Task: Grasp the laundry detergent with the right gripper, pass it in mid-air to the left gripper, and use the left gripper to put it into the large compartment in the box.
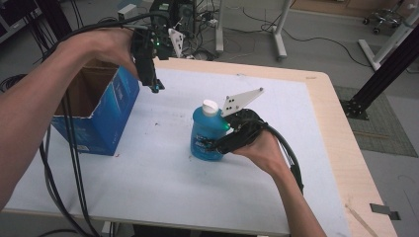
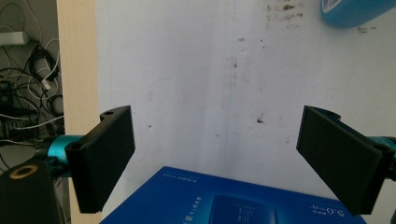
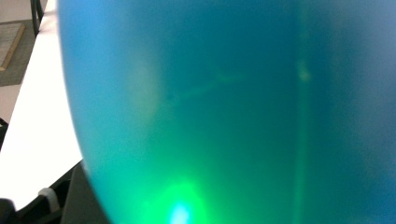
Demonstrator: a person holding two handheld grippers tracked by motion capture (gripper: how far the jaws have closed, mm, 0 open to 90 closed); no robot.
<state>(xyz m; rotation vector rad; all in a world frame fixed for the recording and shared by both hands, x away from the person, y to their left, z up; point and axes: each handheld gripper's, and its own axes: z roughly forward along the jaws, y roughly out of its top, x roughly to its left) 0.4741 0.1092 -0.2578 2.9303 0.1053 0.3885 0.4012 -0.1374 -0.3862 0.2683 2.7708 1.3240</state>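
Observation:
A blue bottle (image 1: 205, 133) with a white cap stands upright near the middle of the white mat (image 1: 163, 173). My right gripper (image 1: 218, 145) comes in from the bottle's right side and is shut on its lower body. In the right gripper view the bottle's blue wall (image 3: 224, 102) is pressed close to the camera, lit by a green glow. My left gripper (image 1: 154, 85) hangs in the air over the near right corner of an open blue cardboard box (image 1: 106, 113). Its jaws stand wide open and empty (image 2: 224, 158) above the box's blue panel (image 2: 233, 203). The bottle (image 2: 355, 11) lies beyond them.
The box stands at the mat's left side with its top open. The wooden table edge (image 1: 341, 148) runs along the right. Cables trail from both grippers, and desk legs and more cables (image 1: 276, 29) stand on the floor behind the table.

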